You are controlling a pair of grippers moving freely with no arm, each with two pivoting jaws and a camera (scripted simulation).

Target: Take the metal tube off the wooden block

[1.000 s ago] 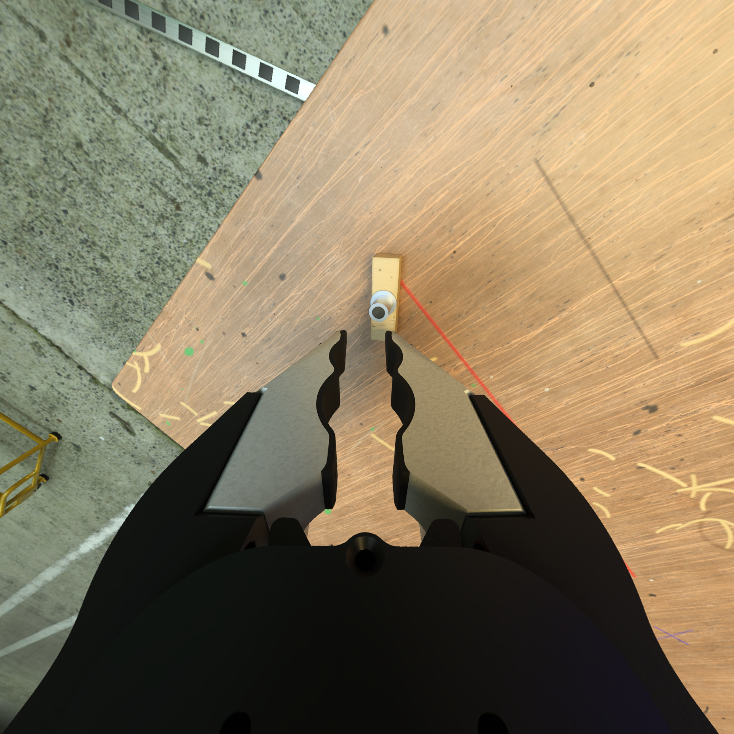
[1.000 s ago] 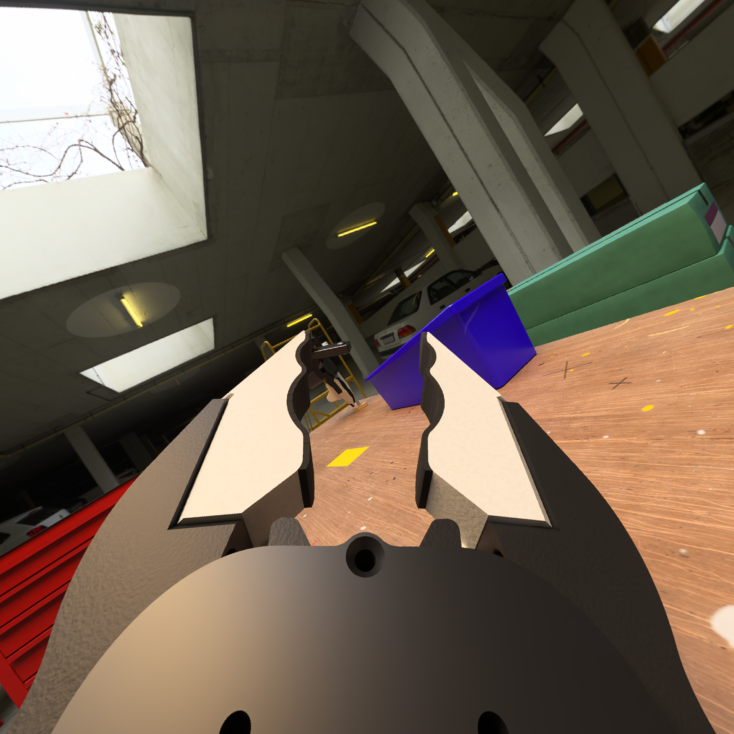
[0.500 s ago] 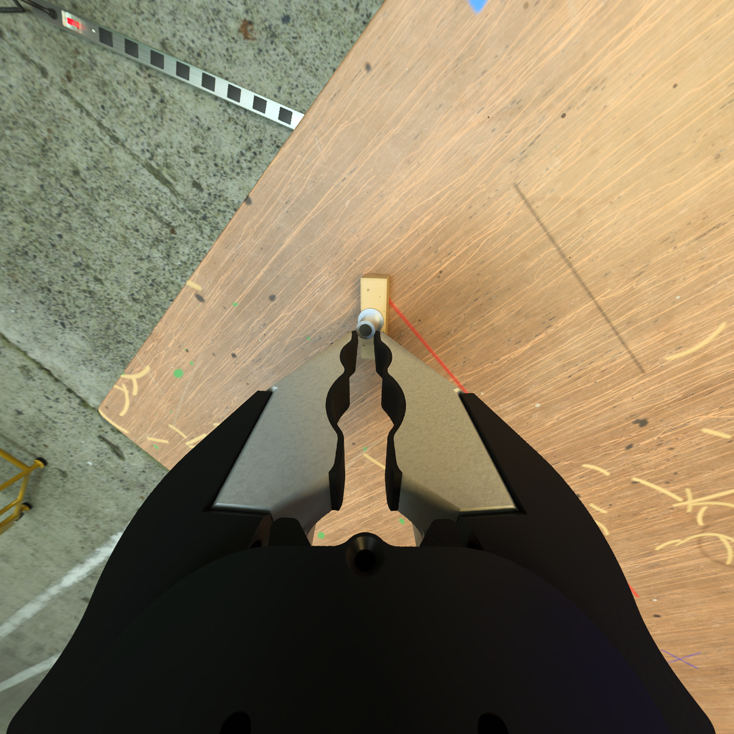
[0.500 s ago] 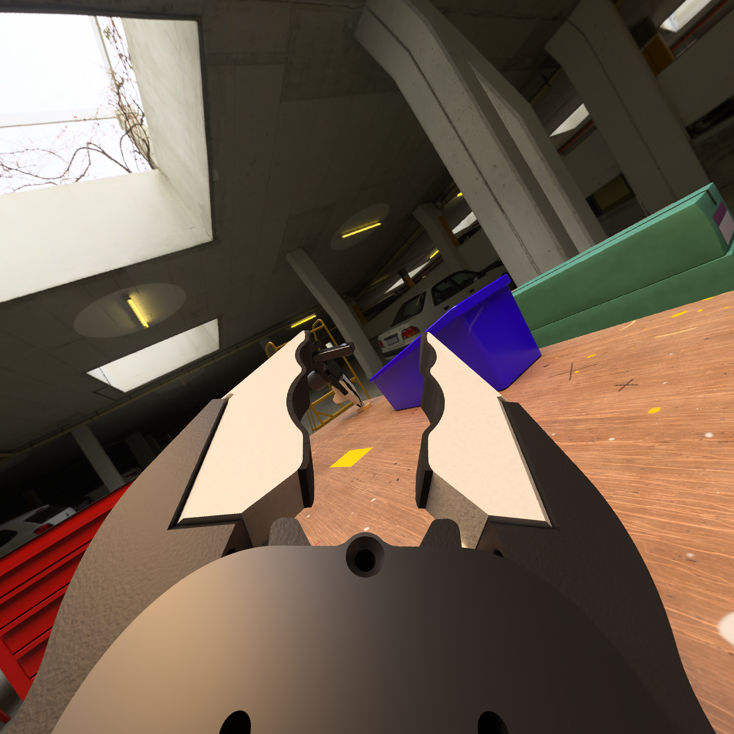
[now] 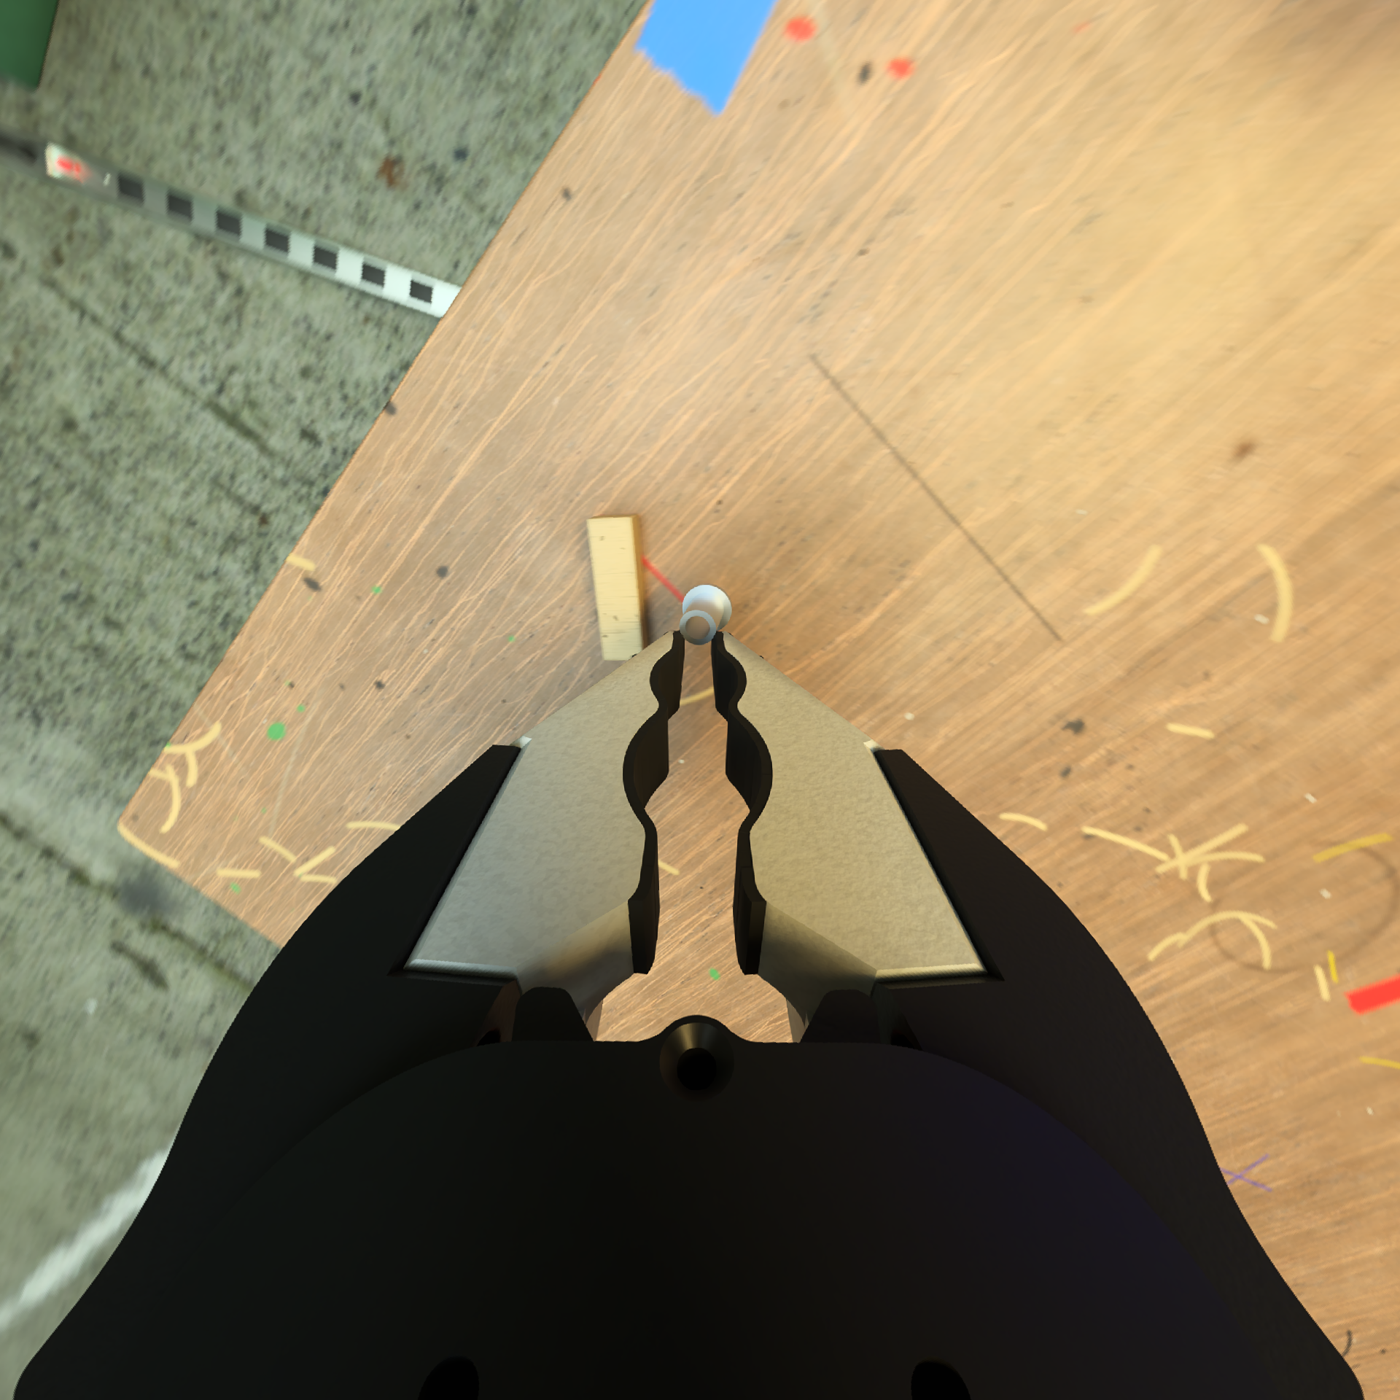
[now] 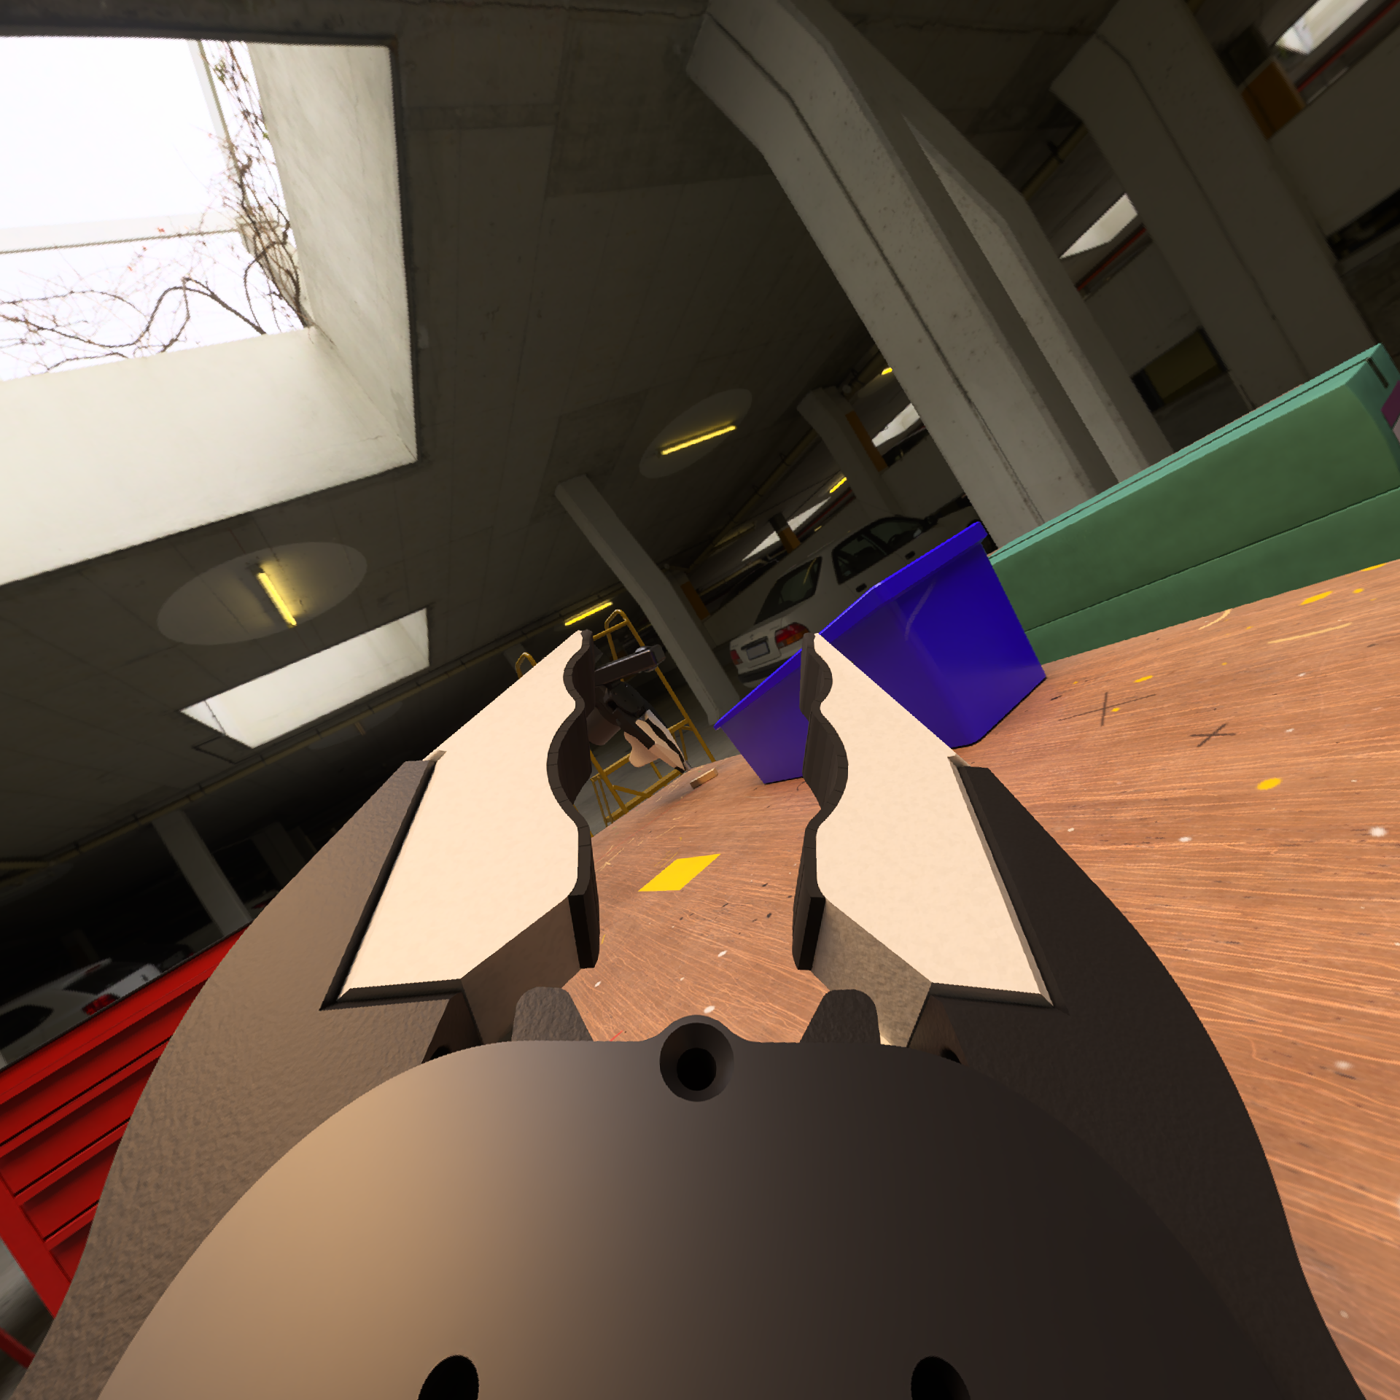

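In the left wrist view, my left gripper (image 5: 698, 641) is shut on the small metal tube (image 5: 704, 608), held at the fingertips, end-on to the camera. The pale wooden block (image 5: 615, 587) lies flat on the wooden table (image 5: 985, 303), just left of the tube and apart from it. In the right wrist view, my right gripper (image 6: 693, 644) is open and empty, above the table and far from the block. That view also shows the left gripper (image 6: 640, 720) in the distance, over the small block (image 6: 704, 774).
The table's left edge (image 5: 364, 485) runs diagonally, with concrete floor beyond and a black-and-white striped bar (image 5: 250, 235) on it. A blue bin (image 6: 932, 659) and a green box (image 6: 1212, 545) stand at the table's far side. A red cabinet (image 6: 76, 1098) is at lower left.
My left gripper closed on the tube, lifted it off the block and carried it right. The block now lies bare. The right gripper has barely moved.
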